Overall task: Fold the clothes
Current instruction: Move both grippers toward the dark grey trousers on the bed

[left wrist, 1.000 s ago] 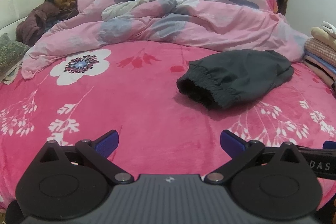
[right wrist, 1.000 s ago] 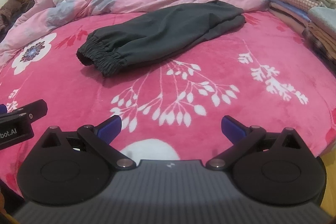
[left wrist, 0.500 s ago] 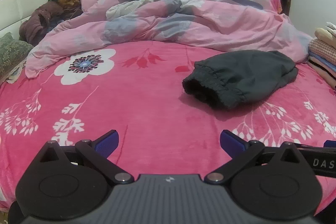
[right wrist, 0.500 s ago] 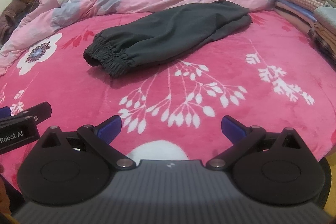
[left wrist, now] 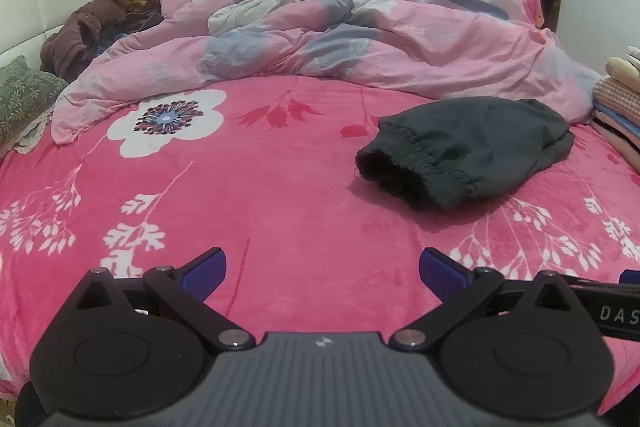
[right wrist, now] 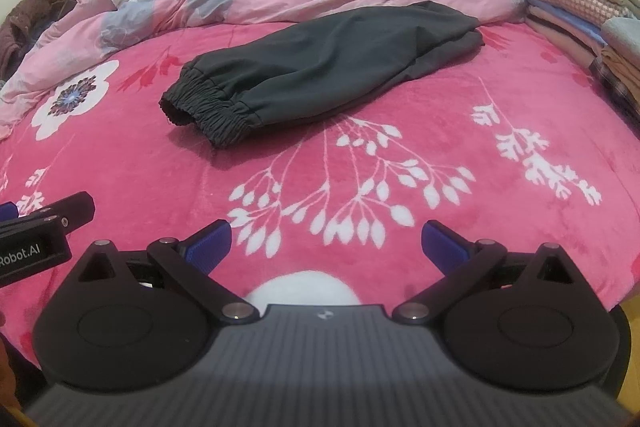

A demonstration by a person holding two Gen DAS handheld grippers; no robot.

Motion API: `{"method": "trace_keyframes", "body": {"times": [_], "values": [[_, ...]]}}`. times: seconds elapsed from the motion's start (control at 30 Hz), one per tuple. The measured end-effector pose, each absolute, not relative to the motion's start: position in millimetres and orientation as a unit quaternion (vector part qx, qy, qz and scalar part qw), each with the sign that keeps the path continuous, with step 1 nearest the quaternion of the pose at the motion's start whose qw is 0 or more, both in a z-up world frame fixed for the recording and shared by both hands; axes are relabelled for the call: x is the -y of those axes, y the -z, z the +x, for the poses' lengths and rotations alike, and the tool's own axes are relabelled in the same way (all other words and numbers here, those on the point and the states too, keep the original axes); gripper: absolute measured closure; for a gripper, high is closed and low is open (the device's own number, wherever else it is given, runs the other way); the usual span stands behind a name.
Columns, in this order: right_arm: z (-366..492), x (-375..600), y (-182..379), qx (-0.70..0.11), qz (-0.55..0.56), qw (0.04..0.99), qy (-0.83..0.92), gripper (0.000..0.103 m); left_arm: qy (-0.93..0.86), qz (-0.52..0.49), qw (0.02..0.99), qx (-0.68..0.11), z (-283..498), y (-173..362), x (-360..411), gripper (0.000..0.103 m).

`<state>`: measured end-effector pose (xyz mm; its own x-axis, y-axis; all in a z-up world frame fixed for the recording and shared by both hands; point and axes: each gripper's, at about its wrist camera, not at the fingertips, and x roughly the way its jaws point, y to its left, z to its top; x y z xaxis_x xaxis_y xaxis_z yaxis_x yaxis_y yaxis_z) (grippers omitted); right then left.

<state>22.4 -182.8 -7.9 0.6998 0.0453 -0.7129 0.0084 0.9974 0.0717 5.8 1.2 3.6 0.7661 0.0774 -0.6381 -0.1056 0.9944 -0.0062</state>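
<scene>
Hovering wide open and empty, left claw (left wrist: 322, 269) and right claw (right wrist: 326, 241) sit low in frame. Dark grey trousers (right wrist: 320, 67) lie folded lengthwise mid-frame on the pink bed (right wrist: 440, 147), untouched. Crosswise folds remain; folded stack (right wrist: 580, 7) upper right.

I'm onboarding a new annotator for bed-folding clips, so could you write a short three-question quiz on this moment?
1. True or false: the left tool is shut on the dark grey trousers.
2. Which end of the trousers lies nearest the tools? A. the elastic cuffs B. the waistband C. a pocket
3. Fill in: the stack of folded clothes sits at the ____ edge of the pink floral blanket in the right wrist view.

Key: 1. False: both it and the right tool are open, short of the trousers and holding nothing. 2. A. 3. Right.
</scene>
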Motion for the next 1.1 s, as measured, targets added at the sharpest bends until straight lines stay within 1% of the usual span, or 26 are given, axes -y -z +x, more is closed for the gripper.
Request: {"method": "trace_keyframes", "body": {"times": [1.1], "values": [[65.6, 189.0, 26.9, -0.406, 0.04, 0.913, 0.0, 0.001, -0.033, -0.022, 0.935, -0.352, 44.6, 18.2, 3.1, 0.0]]}}
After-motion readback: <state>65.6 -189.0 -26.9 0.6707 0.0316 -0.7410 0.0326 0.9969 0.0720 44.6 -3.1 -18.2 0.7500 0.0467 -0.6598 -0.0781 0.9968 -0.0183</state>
